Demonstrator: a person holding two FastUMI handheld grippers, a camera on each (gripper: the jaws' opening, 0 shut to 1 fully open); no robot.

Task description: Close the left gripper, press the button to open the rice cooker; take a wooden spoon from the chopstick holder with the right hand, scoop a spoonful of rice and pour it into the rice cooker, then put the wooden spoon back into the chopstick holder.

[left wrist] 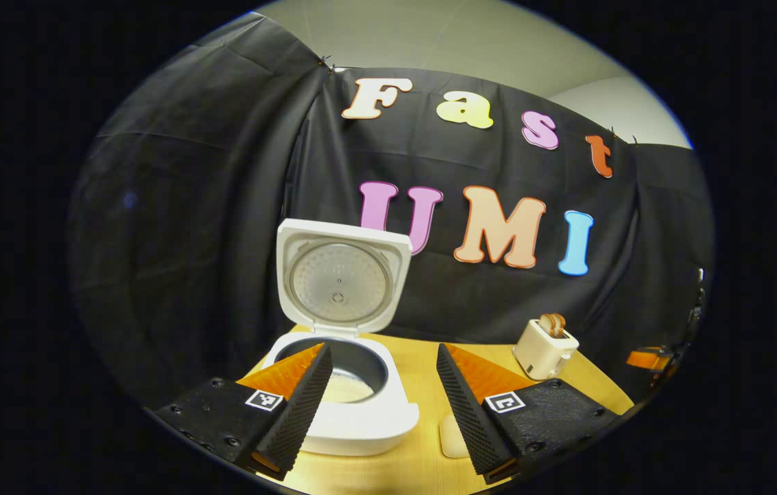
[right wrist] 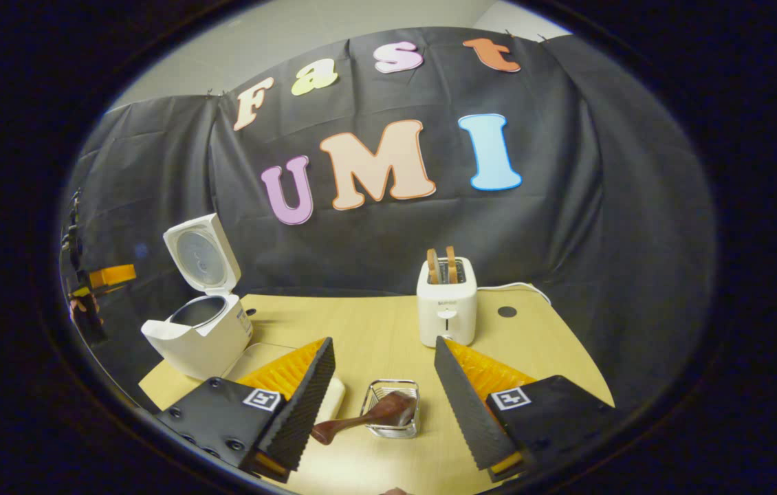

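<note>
1. Your right gripper (right wrist: 384, 364) hovers above the bench (right wrist: 375, 330) with its jaws spread wide and nothing between them.
2. Just below the gap sits the chopstick holder (right wrist: 392, 410), a small metal wire basket, with the wooden spoon (right wrist: 368, 415) lying in it, handle sticking out to the left over the rim.
3. A pale flat object (right wrist: 333, 399) lies beside the spoon's handle, partly hidden by the left finger.
4. The rice cooker (right wrist: 199, 330) stands at the far left of the bench, lid (right wrist: 201, 253) raised upright, pot open.
5. A white toaster (right wrist: 447, 306) with two slices in its slots stands straight ahead, its cord trailing right.
6. Your other gripper (right wrist: 96, 289) shows at the far left edge.
</note>
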